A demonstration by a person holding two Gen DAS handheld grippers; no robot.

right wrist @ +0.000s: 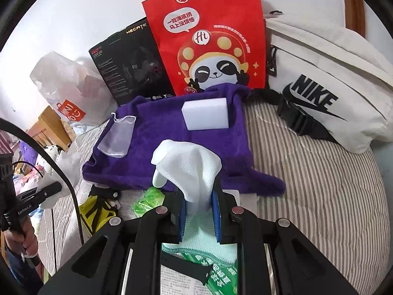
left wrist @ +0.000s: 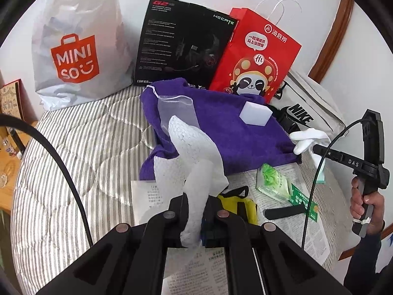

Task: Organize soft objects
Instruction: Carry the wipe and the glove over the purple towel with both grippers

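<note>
My left hand-held gripper (left wrist: 194,223) and right hand-held gripper (right wrist: 199,211) each clench a white cloth (right wrist: 189,164), purple towel (right wrist: 172,127) straight ahead below.

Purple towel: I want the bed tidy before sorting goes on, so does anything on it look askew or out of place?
Yes. The purple towel lies rumpled, one corner trailing off; a white sponge block and a clear mesh pouch sit loose on top.

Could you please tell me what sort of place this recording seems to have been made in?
Most likely a bedroom at home: the things lie on a striped quilted mattress against a white wall, with shopping bags such as the red paper bag and a white waist bag propped behind, and a wooden bedside table alongside.
</note>
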